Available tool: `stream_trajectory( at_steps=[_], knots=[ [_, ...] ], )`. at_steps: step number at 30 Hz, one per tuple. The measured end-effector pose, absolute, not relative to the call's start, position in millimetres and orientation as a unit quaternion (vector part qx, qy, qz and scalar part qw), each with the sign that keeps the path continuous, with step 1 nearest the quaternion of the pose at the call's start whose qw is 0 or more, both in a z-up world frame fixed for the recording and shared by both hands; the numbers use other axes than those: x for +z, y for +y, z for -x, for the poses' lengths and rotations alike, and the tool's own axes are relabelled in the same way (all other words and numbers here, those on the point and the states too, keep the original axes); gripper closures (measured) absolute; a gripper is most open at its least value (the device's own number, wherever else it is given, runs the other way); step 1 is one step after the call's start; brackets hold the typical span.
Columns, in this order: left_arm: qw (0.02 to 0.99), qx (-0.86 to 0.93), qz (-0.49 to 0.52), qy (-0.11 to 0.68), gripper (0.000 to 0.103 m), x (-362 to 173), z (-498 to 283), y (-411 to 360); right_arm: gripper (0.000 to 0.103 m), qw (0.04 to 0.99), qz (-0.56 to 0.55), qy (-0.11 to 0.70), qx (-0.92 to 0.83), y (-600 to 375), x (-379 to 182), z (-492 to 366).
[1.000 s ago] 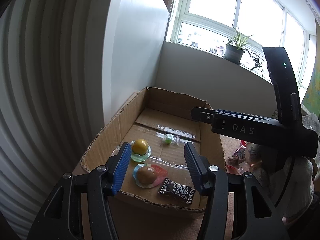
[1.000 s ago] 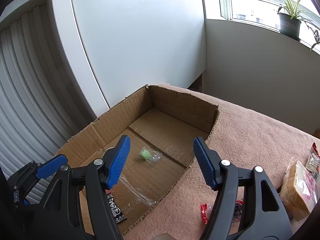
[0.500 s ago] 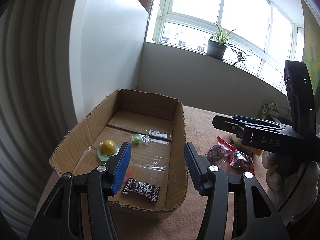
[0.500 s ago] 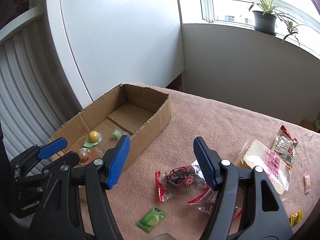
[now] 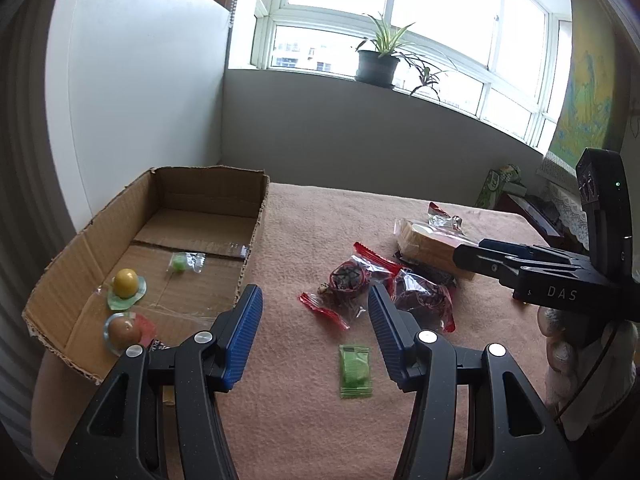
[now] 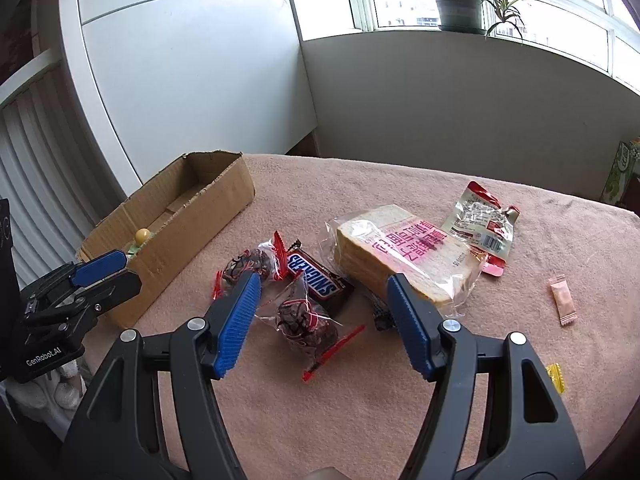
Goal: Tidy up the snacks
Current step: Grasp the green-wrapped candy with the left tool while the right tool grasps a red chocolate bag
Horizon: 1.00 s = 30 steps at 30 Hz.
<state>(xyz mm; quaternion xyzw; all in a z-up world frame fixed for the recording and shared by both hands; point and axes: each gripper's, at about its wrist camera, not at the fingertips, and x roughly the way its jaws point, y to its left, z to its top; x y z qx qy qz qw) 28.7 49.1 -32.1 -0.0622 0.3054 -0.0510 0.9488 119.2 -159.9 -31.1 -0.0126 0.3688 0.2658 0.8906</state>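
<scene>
- Done: a few small sweets lie in the cardboard box (image 5: 132,216), far left.
- Left: the bread (image 6: 404,256), Snickers (image 6: 316,276) and red packets (image 6: 308,320) wait on the desk (image 6: 400,400).
- Both my tongs, left (image 5: 316,332) and right (image 6: 322,320), hang released, grasping nothing.

Tabletop (image 6: 400,420) covered with a pinkish-tan fleece cloth. Potted spider plant (image 6: 458,8) in a dark pot on the windowsill, with a smaller trailing plant (image 5: 424,76) just beside it. Multi-pane window (image 5: 440,28) behind, bright daylight. White panel (image 6: 192,80) at left, ribbed white surface (image 5: 24,160) further left. Yellow-green wall hanging (image 5: 588,100) at right. Green carton (image 5: 496,186) past the tabletop's far edge.
</scene>
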Motion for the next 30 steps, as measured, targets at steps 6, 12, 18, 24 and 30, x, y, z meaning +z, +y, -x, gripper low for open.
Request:
stream_trajectory(
  at_steps=[6, 12, 18, 24, 30],
  knots=[
    [0.938, -0.076, 0.039, 0.337, 0.049, -49.1, -30.0, 23.2, 0.034, 0.878, 0.042, 0.384, 0.283, -152.4, -48.5, -116.6],
    [0.927, -0.091, 0.025, 0.363, 0.049, -63.5, -31.1, 11.4, 0.034, 0.868, 0.083, 0.391, 0.295, -130.0, -59.5, -117.4],
    [0.917, -0.091, 0.028, 0.387, 0.049, -76.3, -37.4, 11.2, 0.034, 0.864, 0.112, 0.395, 0.29, -116.7, -67.8, -122.7],
    [0.913, -0.094, 0.025, 0.396, 0.052, -80.7, -44.5, 6.2, 0.034, 0.857, 0.114, 0.404, 0.299, -115.2, -70.3, -126.4],
    [0.91, -0.091, 0.03, 0.403, 0.06, -84.8, -46.9, 10.5, 0.034, 0.849, 0.113, 0.414, 0.308, -112.4, -74.1, -130.3]
  ],
)
